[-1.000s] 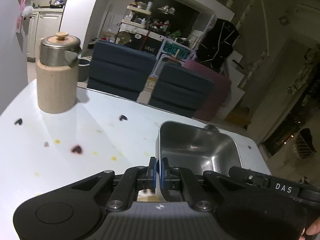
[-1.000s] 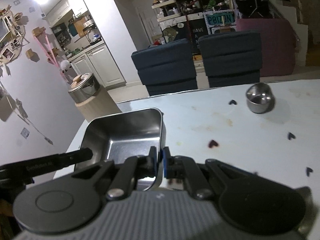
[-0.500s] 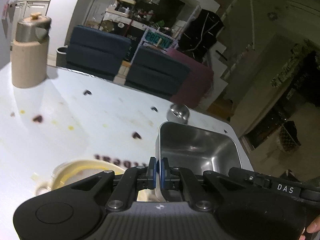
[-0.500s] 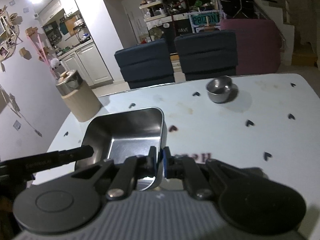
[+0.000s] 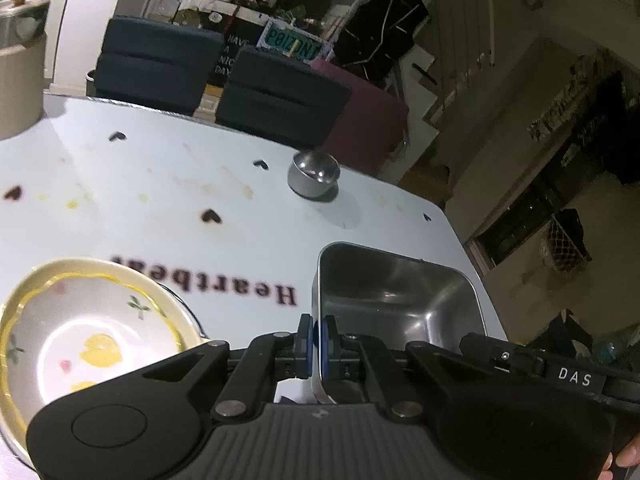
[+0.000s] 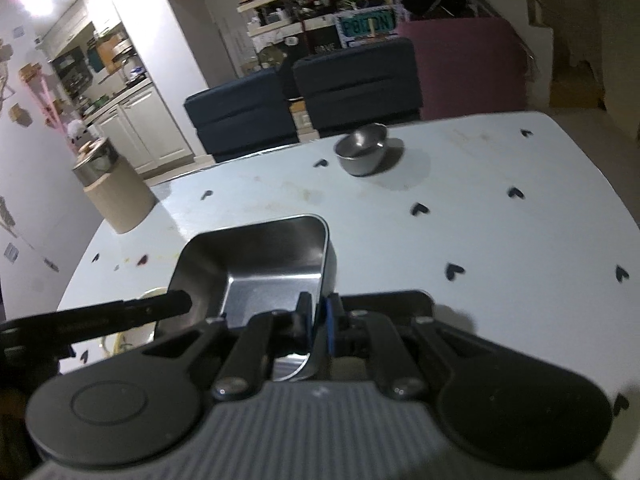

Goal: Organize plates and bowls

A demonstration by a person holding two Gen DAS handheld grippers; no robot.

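**Steel tray held on two sides above the surface**

The white surface (image 5: 160, 184), printed with small dark hearts and the word "Heartbeat", fills both views. Only the left wrist view shows the cream plate (image 5: 80, 336) with its yellow rim and flower pattern; it sits at the near left edge of the surface, partly cut off by the frame and by the gripper body. In the right wrist view just a sliver of it (image 6: 132, 336) shows under the other gripper's finger, too little to make out. The right wrist view alone shows the whole beige canister (image 6: 116, 192) with a metal lid at the far left edge; the left wrist view clips it (image 5: 18, 80) at the frame's edge.

The rectangular steel tray (image 5: 396, 312) is between the two grippers, and its near end is hidden behind them in both views (image 6: 260, 264). Whether it rests on the surface or is lifted off cannot be told. A small round steel bowl (image 5: 314, 176) stands alone near the far edge, well apart from the tray, seen also from the right (image 6: 362, 152).

The left gripper (image 5: 318, 344) has its jaws nearly closed, pinching the tray's left wall between blue pads. The right gripper (image 6: 318, 320) does the same on the tray's right wall, jaws almost together.
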